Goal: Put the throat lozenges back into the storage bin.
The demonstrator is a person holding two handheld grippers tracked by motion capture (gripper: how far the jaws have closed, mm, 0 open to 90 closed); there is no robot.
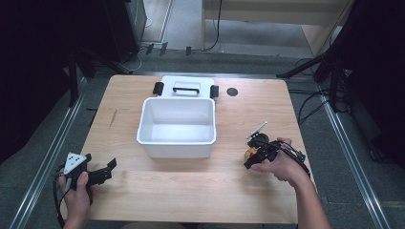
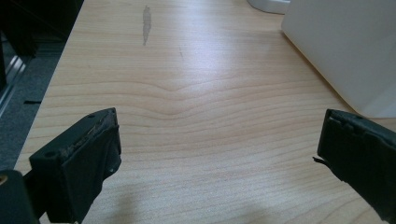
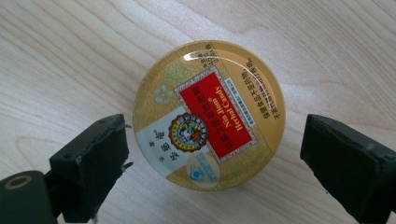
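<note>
The candy tin (image 3: 208, 115) lies flat on the desk (image 3: 70, 56), squarely between the right gripper (image 3: 215, 154)'s parted, untouching jaws; the left gripper (image 2: 219, 154) gapes wide, well apart.

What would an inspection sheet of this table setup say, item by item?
Surface: pale wooden table, one dark streak near its left edge.
Job's things: round candy tin lying flat between the right gripper fingers, a gap on both sides.
Clutter: empty white bin; its lid behind it.
Grippers: left gripper open over bare wood; right open around the tin.
Cables: black cables on the floor to the right.
Surroundings: dark stands, grey floor.
</note>
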